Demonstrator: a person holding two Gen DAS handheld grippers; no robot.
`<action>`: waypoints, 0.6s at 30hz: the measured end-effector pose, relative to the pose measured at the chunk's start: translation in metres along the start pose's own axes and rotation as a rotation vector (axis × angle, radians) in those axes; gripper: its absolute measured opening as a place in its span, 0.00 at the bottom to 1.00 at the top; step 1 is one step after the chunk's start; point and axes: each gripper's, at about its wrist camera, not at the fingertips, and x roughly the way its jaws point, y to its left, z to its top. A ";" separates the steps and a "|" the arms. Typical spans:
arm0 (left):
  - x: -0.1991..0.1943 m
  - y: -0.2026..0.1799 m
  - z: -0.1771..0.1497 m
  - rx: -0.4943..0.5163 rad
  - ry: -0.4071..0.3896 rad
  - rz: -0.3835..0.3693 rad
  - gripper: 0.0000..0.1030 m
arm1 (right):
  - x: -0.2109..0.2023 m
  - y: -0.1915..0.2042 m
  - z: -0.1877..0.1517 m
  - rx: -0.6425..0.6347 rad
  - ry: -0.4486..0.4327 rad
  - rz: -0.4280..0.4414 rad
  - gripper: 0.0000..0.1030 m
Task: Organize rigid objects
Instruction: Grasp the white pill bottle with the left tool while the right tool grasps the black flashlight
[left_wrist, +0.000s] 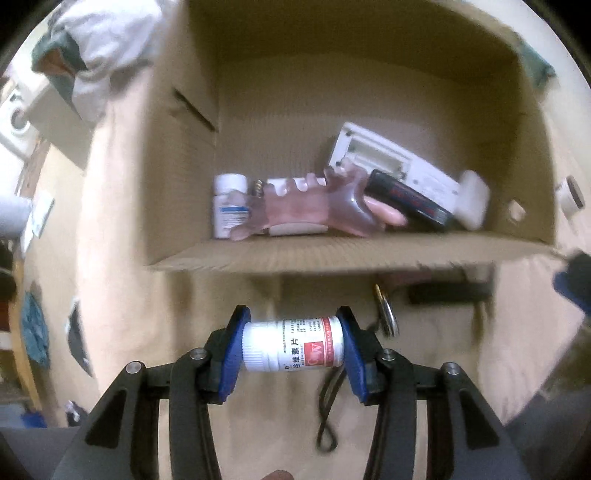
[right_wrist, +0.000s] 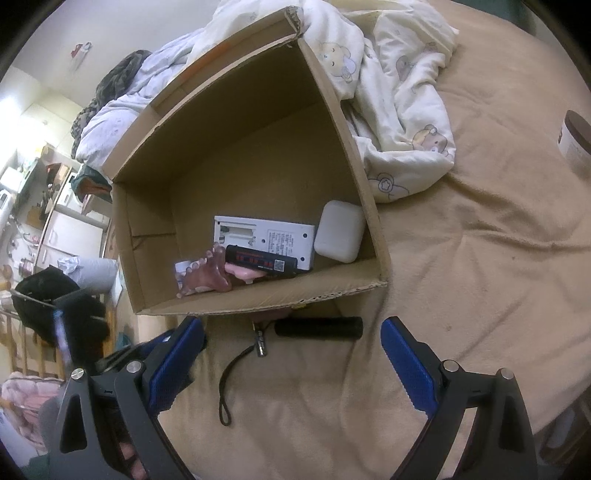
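Note:
My left gripper (left_wrist: 293, 325) is shut on a white pill bottle (left_wrist: 291, 349) with a red label, held sideways between the blue pads just in front of the cardboard box (left_wrist: 332, 254). Inside the box lie another white bottle (left_wrist: 229, 206), a pink translucent comb-like piece (left_wrist: 314, 210), a black flat device with red print (right_wrist: 262, 262), a white device (right_wrist: 266, 236) and a white earbud case (right_wrist: 340, 230). My right gripper (right_wrist: 291, 326) stands open over a black cylinder (right_wrist: 321, 327) with a lanyard (right_wrist: 229, 380), which lies on the bed against the box's near wall.
The box sits on a tan bedsheet (right_wrist: 480, 258). A cream blanket with bear prints (right_wrist: 399, 103) is bunched behind the box's right wall. A jar with a dark lid (right_wrist: 574, 142) stands at the far right. Furniture and clutter line the room on the left.

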 end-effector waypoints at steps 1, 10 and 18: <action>-0.009 0.003 -0.003 0.012 -0.009 0.001 0.43 | 0.000 0.000 0.000 0.002 0.000 0.002 1.00; -0.108 0.026 -0.011 0.107 -0.177 -0.008 0.43 | -0.001 0.004 -0.001 0.000 0.002 0.008 1.00; -0.112 0.066 0.004 0.053 -0.265 0.002 0.43 | 0.017 0.007 -0.009 -0.046 0.053 -0.050 1.00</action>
